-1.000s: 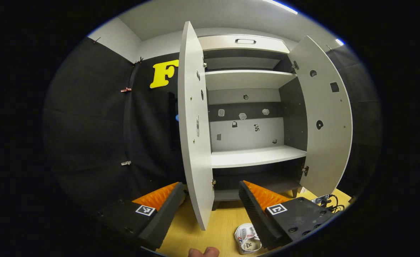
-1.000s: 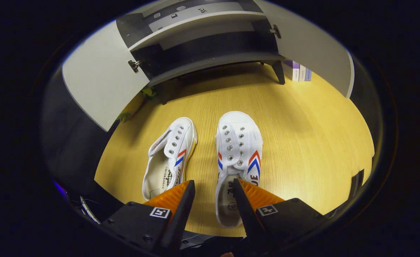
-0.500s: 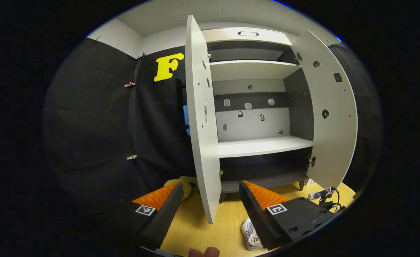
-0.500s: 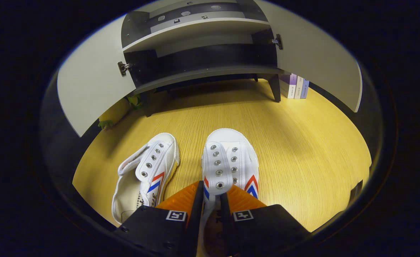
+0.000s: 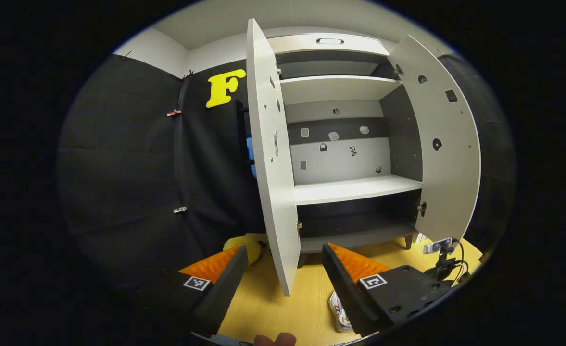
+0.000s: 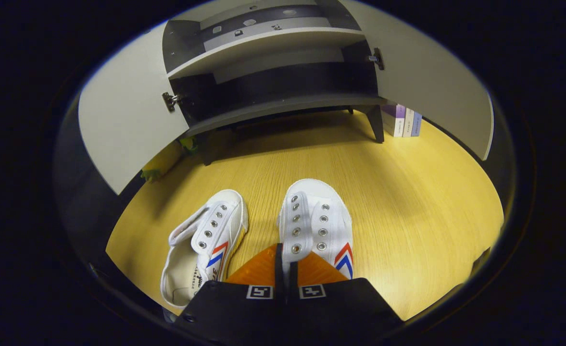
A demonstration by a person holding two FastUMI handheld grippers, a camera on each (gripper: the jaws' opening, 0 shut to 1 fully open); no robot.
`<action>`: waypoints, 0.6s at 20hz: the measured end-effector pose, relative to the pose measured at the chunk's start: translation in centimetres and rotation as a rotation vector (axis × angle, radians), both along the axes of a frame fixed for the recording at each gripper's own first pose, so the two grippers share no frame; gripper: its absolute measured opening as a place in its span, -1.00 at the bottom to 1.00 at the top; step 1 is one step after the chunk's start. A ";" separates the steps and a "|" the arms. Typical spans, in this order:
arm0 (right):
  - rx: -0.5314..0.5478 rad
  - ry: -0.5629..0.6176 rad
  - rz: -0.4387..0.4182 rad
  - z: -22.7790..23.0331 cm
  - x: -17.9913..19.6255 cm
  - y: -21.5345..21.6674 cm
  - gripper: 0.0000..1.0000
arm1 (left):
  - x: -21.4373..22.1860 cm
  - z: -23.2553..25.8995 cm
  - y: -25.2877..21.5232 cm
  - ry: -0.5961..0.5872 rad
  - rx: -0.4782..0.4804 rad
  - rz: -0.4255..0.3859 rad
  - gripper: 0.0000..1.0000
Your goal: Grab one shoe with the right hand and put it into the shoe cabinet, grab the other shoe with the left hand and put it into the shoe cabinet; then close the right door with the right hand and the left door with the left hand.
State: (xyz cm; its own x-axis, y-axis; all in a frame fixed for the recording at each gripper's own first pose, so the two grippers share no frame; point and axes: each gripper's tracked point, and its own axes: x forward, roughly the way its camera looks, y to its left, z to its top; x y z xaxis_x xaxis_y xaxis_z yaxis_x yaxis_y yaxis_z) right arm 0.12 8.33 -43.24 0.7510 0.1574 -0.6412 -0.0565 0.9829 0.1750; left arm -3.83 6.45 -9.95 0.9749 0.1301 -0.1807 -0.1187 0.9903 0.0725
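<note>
Two white canvas shoes with red and blue chevrons lie on the wooden floor in front of the open shoe cabinet point(image 6: 273, 103). My right gripper point(image 6: 285, 257) is shut on the rear upper edge of the right-hand shoe point(image 6: 319, 216), its fingers almost together. The other shoe point(image 6: 206, 240) lies just left of it, tilted, untouched. In the left gripper view my left gripper point(image 5: 280, 281) hangs open and holds nothing, facing the cabinet's left door point(image 5: 270, 158). Part of a shoe point(image 5: 338, 312) peeks beside its right finger. The cabinet shelves point(image 5: 355, 188) are bare.
Both cabinet doors stand wide open, the right door point(image 5: 448, 144) swung outward. A yellow toy point(image 6: 160, 161) lies by the cabinet's left leg and several books point(image 6: 403, 122) stand by its right leg. A small device with cables point(image 5: 439, 247) sits on the floor at the right.
My right gripper moved forward over the right-hand shoe and its fingers went from wide open to shut on it. The left gripper stayed open, drifting only slightly.
</note>
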 end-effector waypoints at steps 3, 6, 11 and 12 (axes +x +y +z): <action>0.053 -0.027 0.007 3.3 0.0 -0.1 -0.90 | -0.1 0.1 0.0 -0.006 -0.015 0.004 0.93; 0.068 -0.068 0.009 7.4 0.3 -0.4 -0.90 | 0.1 0.5 -0.2 -0.015 -0.025 -0.001 0.94; 0.057 -0.139 0.001 15.9 2.6 -0.5 -0.90 | 0.6 0.8 -0.8 -0.028 -0.036 -0.017 0.93; 0.057 -0.153 -0.004 17.7 3.4 -0.4 -0.90 | 0.8 1.1 -1.0 -0.035 -0.033 -0.022 0.93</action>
